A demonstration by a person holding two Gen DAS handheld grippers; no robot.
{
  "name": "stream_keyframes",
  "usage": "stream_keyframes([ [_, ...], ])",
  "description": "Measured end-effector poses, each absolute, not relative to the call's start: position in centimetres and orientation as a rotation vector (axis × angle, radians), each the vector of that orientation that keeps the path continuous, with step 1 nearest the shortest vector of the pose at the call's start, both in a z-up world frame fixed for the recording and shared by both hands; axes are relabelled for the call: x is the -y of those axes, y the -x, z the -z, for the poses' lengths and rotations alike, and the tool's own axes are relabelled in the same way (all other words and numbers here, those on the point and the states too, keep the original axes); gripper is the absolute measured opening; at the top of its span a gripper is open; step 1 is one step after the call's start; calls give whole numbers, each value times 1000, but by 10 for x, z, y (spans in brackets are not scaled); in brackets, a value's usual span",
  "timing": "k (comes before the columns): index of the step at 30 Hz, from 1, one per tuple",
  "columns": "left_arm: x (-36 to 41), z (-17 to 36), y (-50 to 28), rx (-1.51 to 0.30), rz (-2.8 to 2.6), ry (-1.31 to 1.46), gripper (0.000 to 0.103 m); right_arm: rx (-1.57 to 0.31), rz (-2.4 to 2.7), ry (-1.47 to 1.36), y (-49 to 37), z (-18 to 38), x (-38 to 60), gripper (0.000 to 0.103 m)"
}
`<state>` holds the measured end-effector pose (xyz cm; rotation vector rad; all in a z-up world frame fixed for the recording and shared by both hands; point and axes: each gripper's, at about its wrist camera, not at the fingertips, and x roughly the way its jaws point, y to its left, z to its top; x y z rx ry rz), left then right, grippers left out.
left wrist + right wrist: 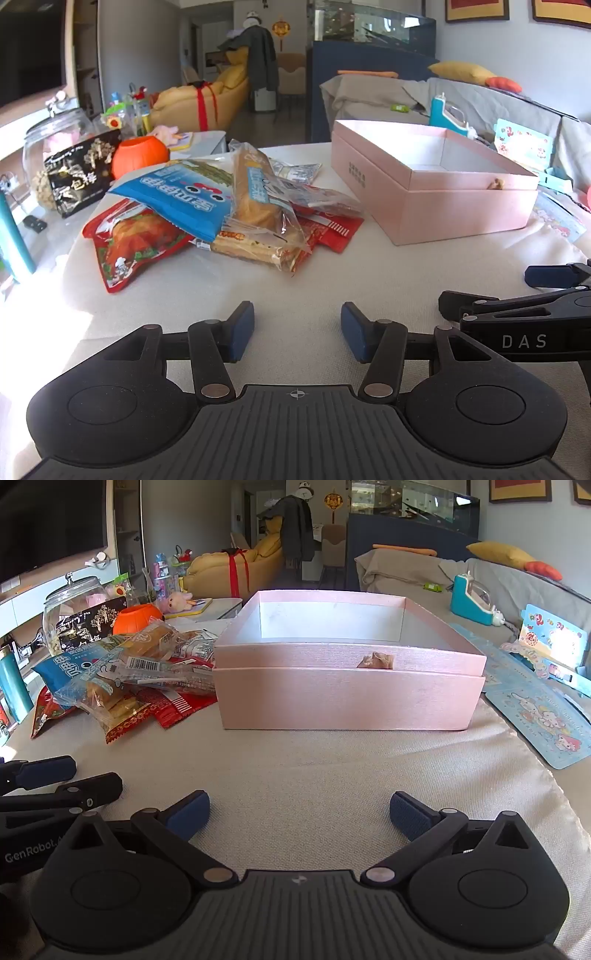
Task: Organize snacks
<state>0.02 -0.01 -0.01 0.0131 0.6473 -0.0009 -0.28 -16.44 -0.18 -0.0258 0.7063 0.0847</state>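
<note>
Both grippers empty over the cloth: left gripper (297,330) half-spread, right gripper (299,818) spread wide, snack pile (221,210) beside pink box (347,686), prob. empty.

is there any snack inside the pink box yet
No, the pink box shows only bare pale walls inside, and the snacks lie piled on the cloth to its left.

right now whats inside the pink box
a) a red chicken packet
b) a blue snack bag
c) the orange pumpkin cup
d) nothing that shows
d: the pink box shows only bare inner walls and floor in both wrist views, while the snack packets lie piled on the cloth beside it.
</note>
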Motion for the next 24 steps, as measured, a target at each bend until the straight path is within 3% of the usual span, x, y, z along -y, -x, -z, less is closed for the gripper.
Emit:
stream_keyframes([
  [24,0,0,0,-646,3,-6,57,-706,-85,24,3,2,164,103],
])
